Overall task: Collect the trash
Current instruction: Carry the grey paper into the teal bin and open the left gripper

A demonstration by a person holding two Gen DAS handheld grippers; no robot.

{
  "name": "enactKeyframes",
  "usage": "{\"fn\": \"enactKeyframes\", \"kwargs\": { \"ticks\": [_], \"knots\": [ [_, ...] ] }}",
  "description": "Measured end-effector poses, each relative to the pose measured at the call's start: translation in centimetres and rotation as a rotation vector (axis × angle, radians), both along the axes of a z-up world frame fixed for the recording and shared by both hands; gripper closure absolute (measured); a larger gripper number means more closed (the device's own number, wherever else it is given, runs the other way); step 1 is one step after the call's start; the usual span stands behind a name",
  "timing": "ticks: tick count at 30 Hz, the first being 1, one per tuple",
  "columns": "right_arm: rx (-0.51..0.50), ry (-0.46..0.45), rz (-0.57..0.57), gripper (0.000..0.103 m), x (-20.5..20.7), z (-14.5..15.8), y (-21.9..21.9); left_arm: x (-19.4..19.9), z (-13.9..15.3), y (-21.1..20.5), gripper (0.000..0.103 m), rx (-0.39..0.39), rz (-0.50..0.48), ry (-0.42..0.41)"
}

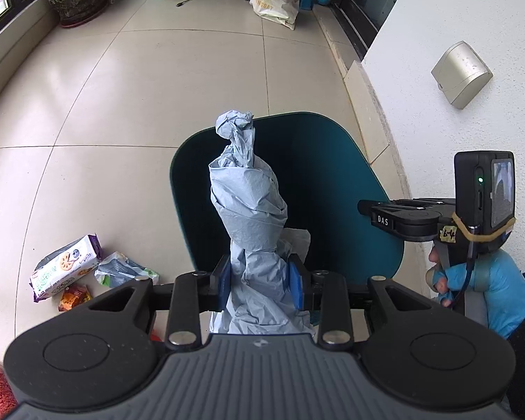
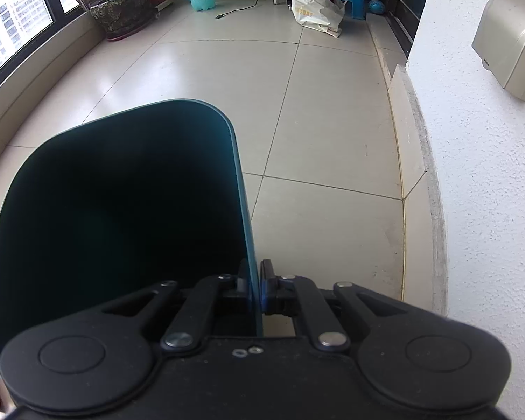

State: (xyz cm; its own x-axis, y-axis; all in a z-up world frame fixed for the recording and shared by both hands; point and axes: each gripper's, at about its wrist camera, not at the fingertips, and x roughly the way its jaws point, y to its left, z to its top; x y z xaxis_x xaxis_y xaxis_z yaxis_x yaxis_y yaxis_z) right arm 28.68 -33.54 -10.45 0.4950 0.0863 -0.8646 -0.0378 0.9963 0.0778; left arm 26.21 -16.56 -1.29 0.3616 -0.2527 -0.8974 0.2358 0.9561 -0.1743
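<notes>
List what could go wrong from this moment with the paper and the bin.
1. The left tongs pinch only the lower part of the tall twisted blue-grey paper wad; its knotted top leans toward the bin's far rim and could catch or fall outside the dark teal plastic bin.
2. The right tongs grip just the thin bin wall, so the bin could slip or tip.
3. The snack wrappers remain on the tile floor.

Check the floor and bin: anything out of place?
Yes. A cookie box, crumpled wrapper and orange packet lie loose on the tiles left of the teal bin, not in it.
</notes>
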Motion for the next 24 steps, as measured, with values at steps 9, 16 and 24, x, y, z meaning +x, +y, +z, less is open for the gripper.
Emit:
{"fn": "enactKeyframes", "kwargs": {
  "ticks": [9, 16, 24],
  "knots": [
    [0.012, -0.003, 0.018, 0.099, -0.1, 0.2, -0.7, 3.7, -6.1, -4.3, 0.070, 0.058, -0.025, 0.063],
    [0.007, -0.008, 0.035, 0.099, -0.6, 0.1, -0.4, 4.5, -9.8, -5.2, 0.067, 0.104, -0.033, 0.107],
    [0.010, -0.009, 0.038, 0.099, -0.7, 0.2, -0.3, 4.9, -10.9, -5.7, 0.040, 0.115, -0.040, 0.089]
  ]
}}
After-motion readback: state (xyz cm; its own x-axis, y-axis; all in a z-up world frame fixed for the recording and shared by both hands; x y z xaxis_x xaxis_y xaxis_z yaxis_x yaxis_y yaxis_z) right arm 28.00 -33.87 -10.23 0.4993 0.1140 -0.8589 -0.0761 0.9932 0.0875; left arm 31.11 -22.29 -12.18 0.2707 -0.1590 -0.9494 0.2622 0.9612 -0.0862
